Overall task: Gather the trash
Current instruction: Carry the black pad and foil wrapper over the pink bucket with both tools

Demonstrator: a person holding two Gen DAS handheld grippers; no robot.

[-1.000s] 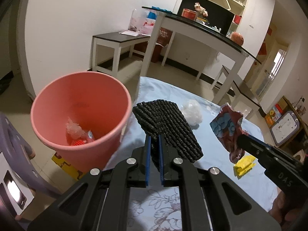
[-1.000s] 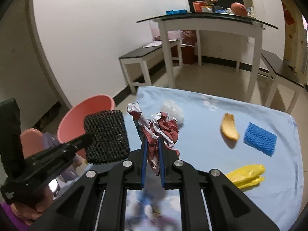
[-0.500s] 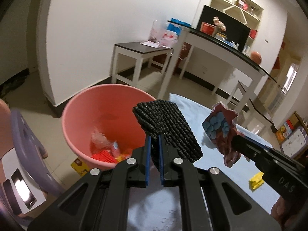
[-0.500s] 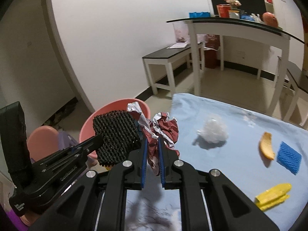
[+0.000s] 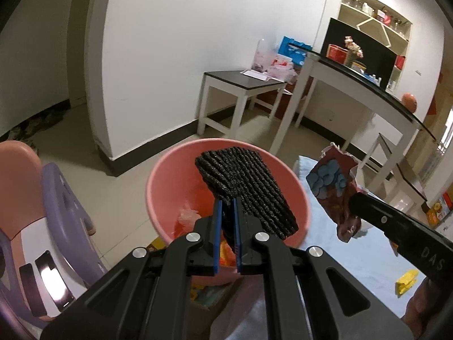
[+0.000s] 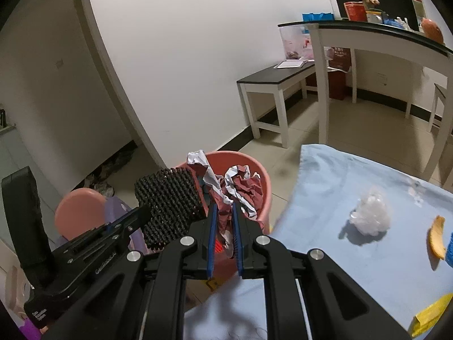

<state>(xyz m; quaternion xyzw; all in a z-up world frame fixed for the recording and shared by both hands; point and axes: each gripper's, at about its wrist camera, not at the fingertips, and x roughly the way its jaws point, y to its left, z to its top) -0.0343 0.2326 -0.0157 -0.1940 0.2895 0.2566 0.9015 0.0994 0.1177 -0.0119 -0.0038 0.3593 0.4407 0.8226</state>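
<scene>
My left gripper (image 5: 227, 209) is shut on a black ribbed scouring pad (image 5: 243, 187) and holds it above the open pink bin (image 5: 161, 187), which holds some trash. The pad (image 6: 170, 198) and the left gripper (image 6: 147, 212) also show in the right wrist view. My right gripper (image 6: 225, 212) is shut on a crumpled red and white wrapper (image 6: 240, 189), held over the bin's rim (image 6: 254, 170) at the table's left edge. In the left wrist view the wrapper (image 5: 334, 181) hangs from the right gripper (image 5: 354, 201) to the right of the bin.
On the blue tablecloth (image 6: 325, 198) lie a clear plastic wad (image 6: 371, 212), an orange peel (image 6: 436, 238), a blue sponge (image 6: 449, 249) and a yellow wrapper (image 6: 430, 314). A purple and pink stool (image 5: 42, 204) stands left of the bin. White benches (image 5: 240, 90) and a wall stand beyond.
Both grippers have moved left from over the table to the bin, each carrying its item. The pad is now over the bin's opening and the wrapper at its rim.
</scene>
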